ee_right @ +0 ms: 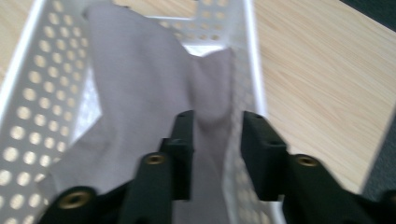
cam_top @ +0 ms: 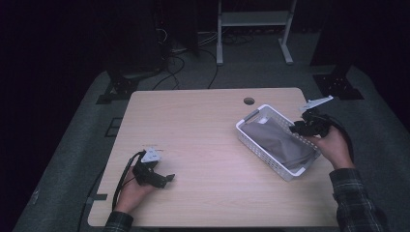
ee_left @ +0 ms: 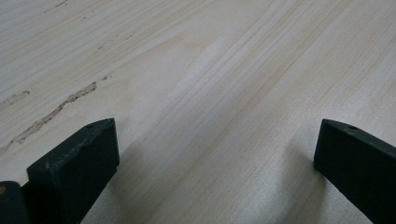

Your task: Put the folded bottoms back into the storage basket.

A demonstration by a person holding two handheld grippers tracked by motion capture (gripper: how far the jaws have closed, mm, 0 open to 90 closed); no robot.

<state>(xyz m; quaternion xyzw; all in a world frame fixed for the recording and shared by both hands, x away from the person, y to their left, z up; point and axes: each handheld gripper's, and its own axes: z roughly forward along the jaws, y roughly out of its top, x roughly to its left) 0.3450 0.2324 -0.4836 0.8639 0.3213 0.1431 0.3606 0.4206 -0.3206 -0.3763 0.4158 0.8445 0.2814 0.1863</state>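
Table (cam_top: 208,145): I see a pale wood top with a round cable hole (cam_top: 249,101) at about 1 o'clock from its centre.
Basket (cam_top: 251,140): white, perforated, lying slantwise at 3 o'clock on the table, near the right edge.
Cloth (cam_top: 278,137): grey, lying inside the basket and slumped along its length; in my right gripper view one fold (ee_right: 210,88) rises against the basket's wall.
Right gripper (ee_right: 212,140): over the basket's 3 o'clock rim; jaws narrow, with the grey fold between them, but I cannot tell whether the pads press on it.
Left gripper (ee_left: 215,154): at 8 o'clock on the table, low over bare wood, jaws wide with nothing between them.
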